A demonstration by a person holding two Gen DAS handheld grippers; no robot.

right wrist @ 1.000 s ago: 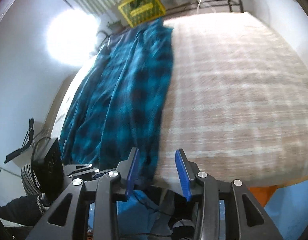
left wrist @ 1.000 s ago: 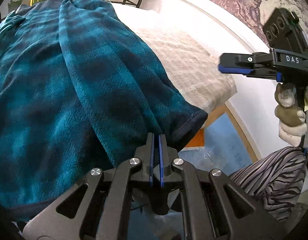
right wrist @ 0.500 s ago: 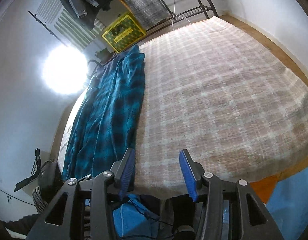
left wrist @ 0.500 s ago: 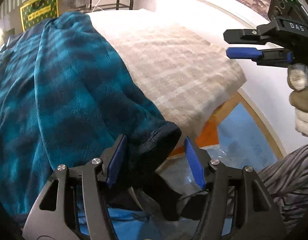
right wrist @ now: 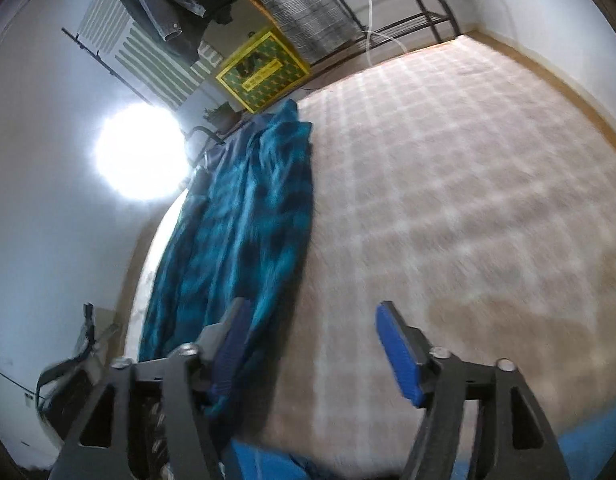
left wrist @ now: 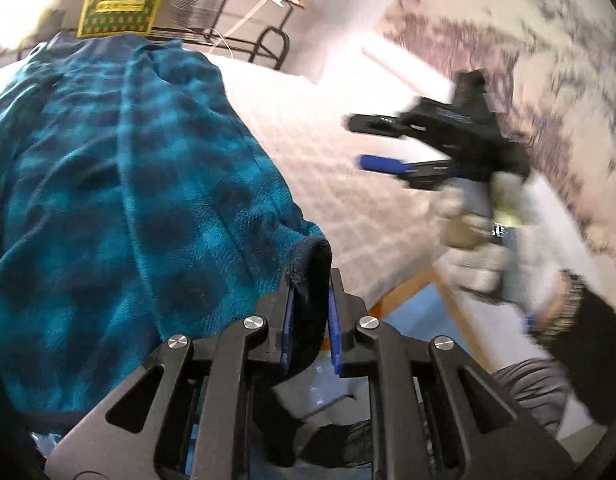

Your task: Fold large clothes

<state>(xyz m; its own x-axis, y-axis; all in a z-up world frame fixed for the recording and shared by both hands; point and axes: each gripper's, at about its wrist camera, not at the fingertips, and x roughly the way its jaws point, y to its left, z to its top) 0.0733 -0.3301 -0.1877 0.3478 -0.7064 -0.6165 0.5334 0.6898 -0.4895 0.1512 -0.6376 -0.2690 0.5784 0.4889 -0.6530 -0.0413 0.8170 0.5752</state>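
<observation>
Between the closing left jaws, the teal garment's (left wrist: 107, 184) dark cuff (left wrist: 310, 280).

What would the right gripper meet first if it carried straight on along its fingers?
Probably the beige checked bed cover. The right gripper points down at it, its jaws opening with nothing between them; the teal plaid garment lies just off its left finger. Depth is unclear.

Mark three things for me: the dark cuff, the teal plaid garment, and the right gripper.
dark cuff (left wrist: 310, 280), left wrist view, on its folded navy edge between the blue pads.
teal plaid garment (left wrist: 107, 184), left wrist view, mid fleece.
right gripper (right wrist: 312, 344), right wrist view, midway between its fingertips.
</observation>
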